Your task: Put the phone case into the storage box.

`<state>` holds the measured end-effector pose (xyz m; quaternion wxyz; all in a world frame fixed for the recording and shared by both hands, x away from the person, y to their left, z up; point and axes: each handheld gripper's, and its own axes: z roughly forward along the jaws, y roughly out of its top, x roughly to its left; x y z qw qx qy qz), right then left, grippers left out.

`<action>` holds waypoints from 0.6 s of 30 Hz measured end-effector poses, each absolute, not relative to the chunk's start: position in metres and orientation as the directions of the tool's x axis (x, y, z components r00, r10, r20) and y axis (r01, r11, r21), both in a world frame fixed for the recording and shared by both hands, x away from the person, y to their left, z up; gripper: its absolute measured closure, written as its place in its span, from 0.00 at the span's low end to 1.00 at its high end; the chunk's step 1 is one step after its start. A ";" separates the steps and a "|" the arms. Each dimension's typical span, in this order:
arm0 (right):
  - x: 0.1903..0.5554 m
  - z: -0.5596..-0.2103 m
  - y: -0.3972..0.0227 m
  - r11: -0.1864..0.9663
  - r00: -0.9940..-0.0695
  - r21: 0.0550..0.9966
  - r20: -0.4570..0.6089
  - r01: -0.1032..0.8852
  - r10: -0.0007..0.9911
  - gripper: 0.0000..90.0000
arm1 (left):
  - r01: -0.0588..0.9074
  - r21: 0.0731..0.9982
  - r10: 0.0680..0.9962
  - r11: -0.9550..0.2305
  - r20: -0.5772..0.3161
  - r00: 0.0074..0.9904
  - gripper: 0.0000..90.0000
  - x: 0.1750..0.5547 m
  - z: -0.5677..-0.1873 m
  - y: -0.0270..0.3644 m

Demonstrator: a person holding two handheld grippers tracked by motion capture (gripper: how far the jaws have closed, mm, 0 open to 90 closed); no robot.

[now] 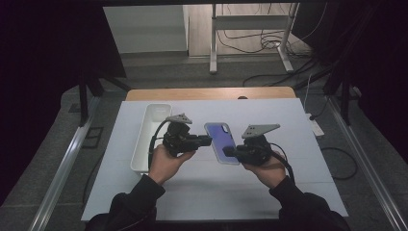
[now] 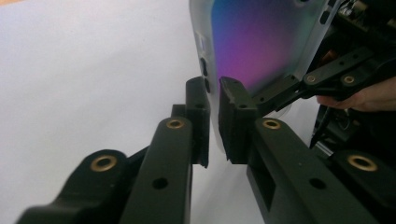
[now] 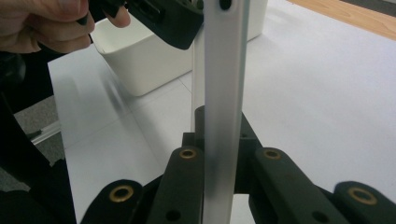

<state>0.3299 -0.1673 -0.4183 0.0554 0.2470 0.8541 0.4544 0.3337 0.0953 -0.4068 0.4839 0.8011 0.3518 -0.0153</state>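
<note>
A phone case (image 1: 221, 142) with a purple-to-blue back and pale translucent edges is held up off the white table sheet (image 1: 288, 120), caught between the two hand-held grippers. In the high view the left gripper (image 1: 208, 140) comes at it from the case's left long edge and the right gripper (image 1: 227, 152) from its lower right corner, so the case spans the short gap between the two tools, with its upper end reaching away from the person past both of them. In the left gripper view the left gripper (image 2: 213, 122) has its two black jaws drawn close together with the case's (image 2: 261, 42) pale side edge running down between them, just beside the side-button cut-outs; the pads sit right against the edge, so the jaws are clamped on it. Farther off in that view, the other gripper's black links cross the case's lower right part, with a hand (image 2: 369, 98) behind them. In the right gripper view the case (image 3: 224, 93) appears edge-on as a pale upright strip rising straight out from between the jaws of the right gripper (image 3: 219, 126), which are pressed together on it. Beyond that strip, up and to its left, stands a white rectangular bin (image 3: 140, 60), well apart from the right gripper; the left hand (image 3: 46, 23) appears above the bin.
</note>
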 end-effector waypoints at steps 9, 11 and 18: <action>0.328 -0.424 -0.160 0.517 -0.885 0.784 0.088 0.344 0.457 0.88 | 0.588 0.768 0.552 -0.253 -0.384 0.740 0.97 0.334 -0.410 0.096; 0.328 -0.424 -0.159 0.514 -0.884 0.783 0.095 0.350 0.457 0.86 | 0.588 0.770 0.560 -0.247 -0.381 0.735 0.97 0.333 -0.410 0.095; 0.329 -0.426 -0.158 0.497 -0.878 0.783 0.125 0.372 0.462 0.71 | 0.589 0.770 0.579 -0.246 -0.370 0.726 0.98 0.332 -0.411 0.092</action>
